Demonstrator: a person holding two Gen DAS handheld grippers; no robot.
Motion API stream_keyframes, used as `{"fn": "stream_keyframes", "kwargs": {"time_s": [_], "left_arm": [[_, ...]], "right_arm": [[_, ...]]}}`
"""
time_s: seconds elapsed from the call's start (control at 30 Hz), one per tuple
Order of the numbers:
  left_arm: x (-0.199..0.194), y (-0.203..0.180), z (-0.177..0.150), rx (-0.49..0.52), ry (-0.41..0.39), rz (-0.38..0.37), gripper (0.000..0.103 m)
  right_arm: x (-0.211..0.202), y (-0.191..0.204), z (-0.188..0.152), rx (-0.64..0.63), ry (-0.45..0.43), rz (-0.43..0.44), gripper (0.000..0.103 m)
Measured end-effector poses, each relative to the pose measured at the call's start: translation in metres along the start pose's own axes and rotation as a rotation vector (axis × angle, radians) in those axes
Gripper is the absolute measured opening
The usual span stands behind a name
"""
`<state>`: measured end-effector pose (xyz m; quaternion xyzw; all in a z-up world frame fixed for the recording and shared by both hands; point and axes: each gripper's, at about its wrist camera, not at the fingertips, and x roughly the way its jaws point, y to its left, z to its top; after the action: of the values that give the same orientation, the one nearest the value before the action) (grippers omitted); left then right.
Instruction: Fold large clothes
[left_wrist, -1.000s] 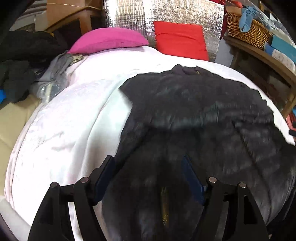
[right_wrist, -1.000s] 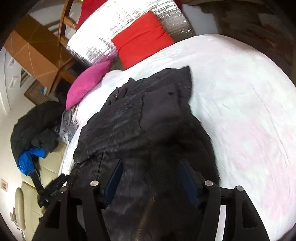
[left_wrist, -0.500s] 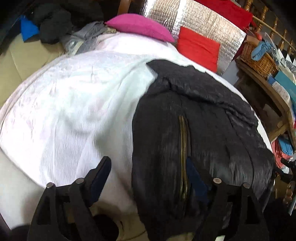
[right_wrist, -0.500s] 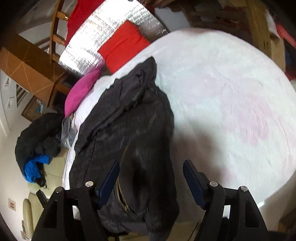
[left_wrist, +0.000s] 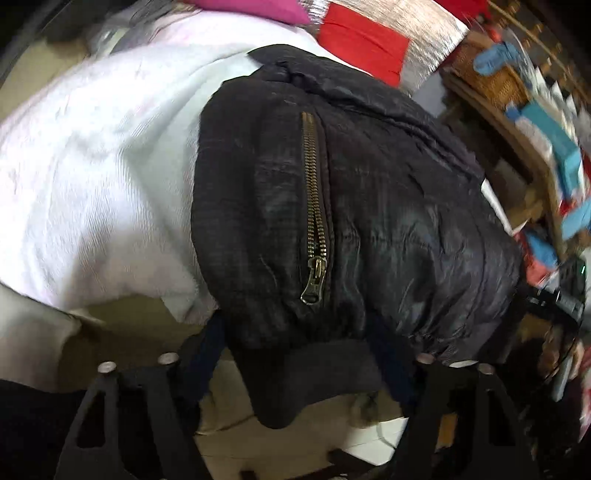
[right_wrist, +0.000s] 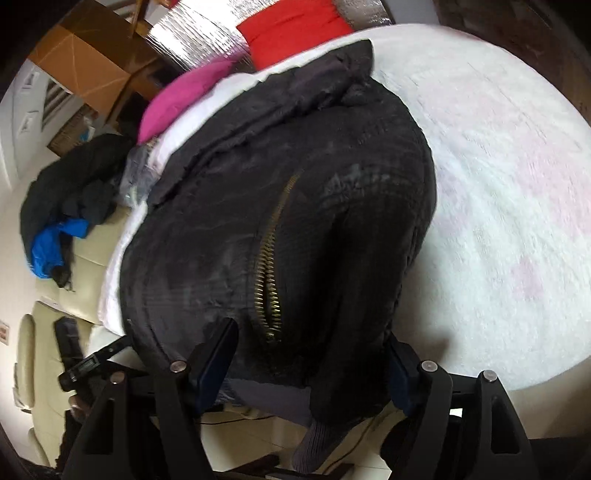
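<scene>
A large black jacket (left_wrist: 388, 206) with a brass zipper (left_wrist: 314, 206) lies folded lengthwise on the white bed cover (left_wrist: 92, 166), its hem hanging over the near bed edge. My left gripper (left_wrist: 299, 354) is at the hem, jaws wide apart, with the hem between the fingers. In the right wrist view the same jacket (right_wrist: 314, 221) and zipper (right_wrist: 269, 266) fill the middle. My right gripper (right_wrist: 310, 358) is open at the hem, fingers either side of the cloth.
A pink pillow (right_wrist: 181, 99) and a red pillow (right_wrist: 295, 29) lie at the bed's head against a silver panel. Dark and blue clothes (right_wrist: 62, 206) are piled on a beige sofa at left. Wooden shelves with a wicker basket (left_wrist: 495, 74) stand right of the bed.
Both grippers have drawn back from over the jacket to the near bed edge. The jacket's near part now hangs over the edge, zipper showing on top.
</scene>
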<state>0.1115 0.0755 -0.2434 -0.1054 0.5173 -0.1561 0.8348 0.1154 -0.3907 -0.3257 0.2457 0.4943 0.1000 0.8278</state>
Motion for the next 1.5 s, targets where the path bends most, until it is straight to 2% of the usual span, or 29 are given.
{"fn": "stream_keyframes", "kwargs": {"time_s": [0.03,0.13,0.2,0.3,0.37,0.43,0.5,0.6,0.63,0.7,0.77,0.8,0.83,0.87,0.9,1.0,1.17,1.3,1.37,1.5], "left_arm": [[-0.001,0.001,-0.001,-0.002,-0.004,0.005,0.066],[-0.001,0.003,-0.002,-0.003,-0.002,0.012,0.066],[0.001,0.000,-0.008,0.021,0.016,0.048,0.070],[0.008,0.002,-0.007,0.014,0.060,0.056,0.075],[0.012,0.012,-0.012,-0.023,0.105,0.024,0.078],[0.027,0.021,-0.022,-0.091,0.216,-0.045,0.078],[0.037,0.025,-0.026,-0.114,0.272,-0.050,0.078],[0.035,0.023,-0.026,-0.096,0.249,-0.067,0.077],[0.035,0.023,-0.026,-0.096,0.245,-0.073,0.075],[0.040,0.018,-0.022,-0.089,0.238,-0.064,0.056],[0.042,0.016,-0.019,-0.088,0.225,-0.065,0.028],[0.042,0.015,-0.015,-0.092,0.220,-0.071,0.021],[0.038,0.017,-0.014,-0.100,0.213,-0.089,0.011],[0.034,0.018,-0.012,-0.105,0.207,-0.108,0.008],[0.027,0.018,-0.010,-0.103,0.194,-0.128,0.008],[0.002,0.012,-0.001,-0.062,0.151,-0.184,0.008],[-0.048,-0.006,0.033,-0.002,0.047,-0.280,0.007],[-0.090,-0.017,0.080,0.044,-0.076,-0.309,0.008],[-0.102,-0.022,0.109,0.053,-0.117,-0.317,0.008],[-0.113,-0.030,0.175,0.059,-0.200,-0.323,0.008]], "right_arm": [[0.004,-0.003,-0.001,0.009,0.015,-0.022,0.076],[0.012,-0.009,-0.004,0.035,0.060,-0.043,0.076],[0.014,-0.006,-0.006,0.014,0.072,-0.061,0.076],[0.011,-0.003,-0.008,0.007,0.087,-0.070,0.076],[0.009,-0.011,-0.012,0.050,0.107,-0.055,0.076],[0.014,-0.020,-0.017,0.110,0.174,-0.035,0.076],[0.022,-0.025,-0.022,0.135,0.228,-0.042,0.076],[0.035,-0.031,-0.026,0.160,0.263,-0.026,0.076],[0.038,-0.031,-0.027,0.168,0.274,-0.010,0.076],[0.042,-0.031,-0.030,0.173,0.271,0.019,0.070],[0.041,-0.026,-0.033,0.149,0.257,0.027,0.057],[0.039,-0.021,-0.035,0.129,0.245,0.012,0.040],[0.035,-0.019,-0.036,0.122,0.233,0.014,0.033],[0.029,-0.015,-0.037,0.114,0.213,0.021,0.022],[0.020,-0.010,-0.037,0.098,0.186,-0.001,0.020],[-0.005,-0.003,-0.031,0.080,0.127,0.010,0.018],[-0.061,0.021,-0.003,-0.001,-0.058,0.078,0.018],[-0.094,0.033,0.030,-0.033,-0.197,0.110,0.018],[-0.109,0.038,0.051,-0.048,-0.267,0.128,0.018],[-0.116,0.054,0.098,-0.044,-0.349,0.150,0.017]]}}
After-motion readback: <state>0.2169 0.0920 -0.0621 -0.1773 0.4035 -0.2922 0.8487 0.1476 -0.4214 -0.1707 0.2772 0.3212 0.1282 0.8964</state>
